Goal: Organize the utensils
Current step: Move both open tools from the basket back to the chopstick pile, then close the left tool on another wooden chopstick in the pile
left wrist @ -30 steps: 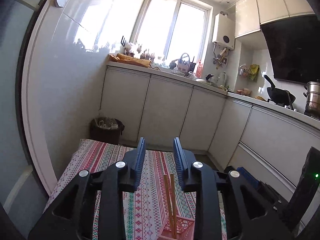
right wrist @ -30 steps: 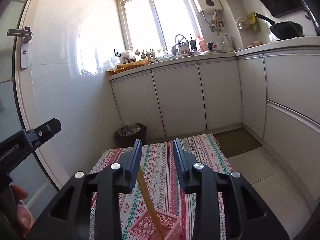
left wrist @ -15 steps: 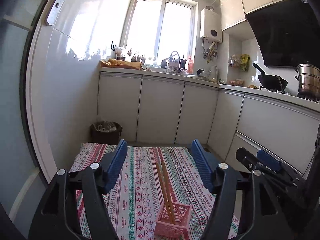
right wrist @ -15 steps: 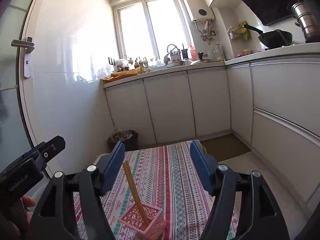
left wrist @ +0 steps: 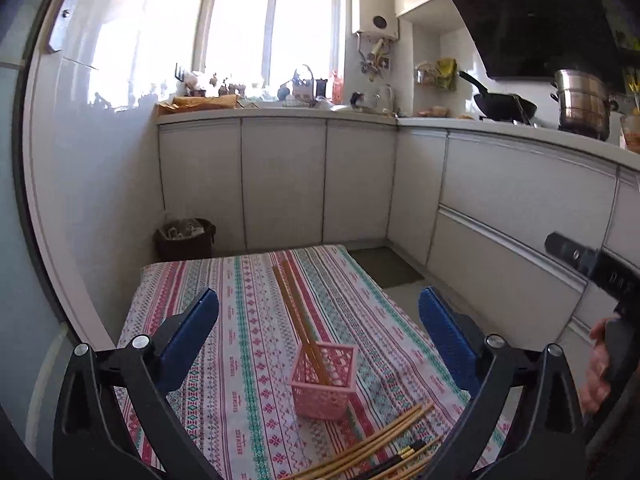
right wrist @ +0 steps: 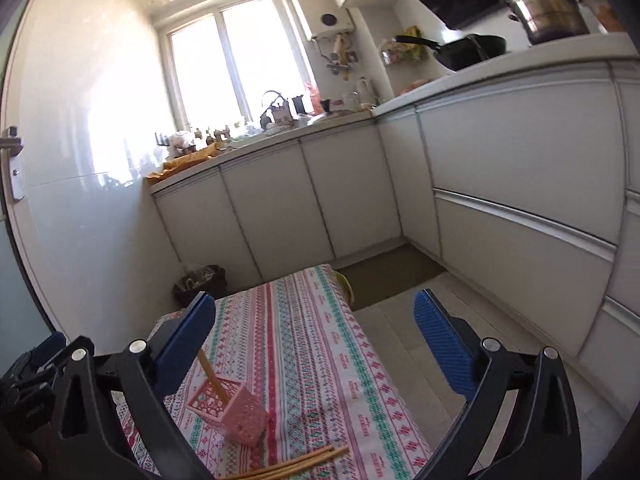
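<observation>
With both pairs of fingers spread wide and holding nothing, this looks like the gap between two placements: left gripper and right gripper both hang above the counter, which wears a striped patterned cloth. A pair of wooden chopsticks stands in the pink mesh basket, leaning toward the far end of the counter; in the right view only a short stretch of stick shows above the basket, the rest hidden behind the left finger of that gripper. Loose chopsticks lie flat on the cloth just beside the basket on the near side, a bundle of pale ones plus at least one dark with a gold band; the right view catches their ends at the bottom edge. My read: some utensils sorted, most not. Next move likely calls for either gripper to drop low, close on one or two sticks near the middle, tilt them upright and lower them into the basket without tipping it, since it looks light. Readable writing: none; small repeated print on the cloth stripes is too blurred to make out.
</observation>
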A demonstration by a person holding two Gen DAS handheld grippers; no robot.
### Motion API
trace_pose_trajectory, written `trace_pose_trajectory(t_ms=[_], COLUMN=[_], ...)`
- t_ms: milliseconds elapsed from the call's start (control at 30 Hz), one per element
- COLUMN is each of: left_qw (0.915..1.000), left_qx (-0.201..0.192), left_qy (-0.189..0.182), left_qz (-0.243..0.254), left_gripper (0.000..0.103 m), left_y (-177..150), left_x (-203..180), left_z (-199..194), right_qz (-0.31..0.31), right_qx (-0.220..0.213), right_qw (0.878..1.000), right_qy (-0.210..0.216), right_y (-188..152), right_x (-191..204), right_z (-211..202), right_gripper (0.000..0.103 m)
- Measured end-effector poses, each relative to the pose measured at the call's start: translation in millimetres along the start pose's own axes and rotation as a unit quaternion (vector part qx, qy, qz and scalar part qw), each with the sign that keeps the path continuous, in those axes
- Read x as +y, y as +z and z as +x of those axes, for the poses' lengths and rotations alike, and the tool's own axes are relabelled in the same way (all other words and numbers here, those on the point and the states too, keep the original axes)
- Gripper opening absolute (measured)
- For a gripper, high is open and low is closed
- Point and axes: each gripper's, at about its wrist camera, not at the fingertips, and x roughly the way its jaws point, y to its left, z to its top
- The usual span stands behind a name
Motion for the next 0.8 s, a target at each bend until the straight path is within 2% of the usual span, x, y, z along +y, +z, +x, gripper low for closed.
trace_pose_trajectory(t_ms=[100,133,200,300,367,467,533,600,633,700,800], left_qw=[0.9963,0.9926,0.9783,0.9324,0.8937,0.8414,0.8150,0.7937,0.7854,0.7753,0.7665], left_qx=[0.056,0.081,0.136,0.227,0.274,0.349,0.384,0.418,0.433,0.447,0.459], left_qy=[-0.045,-0.060,-0.097,-0.158,-0.194,-0.248,-0.265,-0.276,-0.279,-0.284,-0.289], left_qz=[0.047,0.069,0.123,0.233,0.298,0.330,0.344,0.344,0.343,0.345,0.343], left_gripper=[0.096,0.096,0.096,0.096,0.093,0.076,0.067,0.049,0.045,0.032,0.023], left_y=[-15,-22,-38,-72,-97,-125,-139,-149,-153,-158,-164], left_x=[-21,-31,-50,-85,-107,-127,-138,-146,-148,-151,-154], left_z=[17,25,42,63,72,88,98,111,118,127,137], right_qz=[0.012,0.011,0.006,0.004,0.006,0.012,0.013,0.011,0.009,0.005,0.003], right_qx=[-0.007,-0.005,0.006,0.019,0.031,0.046,0.054,0.057,0.058,0.059,0.061], right_qw=[0.999,0.999,0.999,0.999,0.998,0.998,0.998,0.998,0.998,0.998,0.997], right_qy=[-0.030,-0.037,-0.044,-0.047,-0.045,-0.043,-0.039,-0.037,-0.037,-0.038,-0.037], right_y=[3,3,3,2,1,-1,-2,-2,-3,-4,-3], right_x=[-31,-39,-52,-64,-70,-77,-80,-82,-82,-83,-84], right_z=[-13,-15,-15,-12,-8,-3,-3,-4,-4,-4,-5], right_gripper=[0.097,0.096,0.096,0.096,0.096,0.096,0.096,0.096,0.096,0.096,0.097])
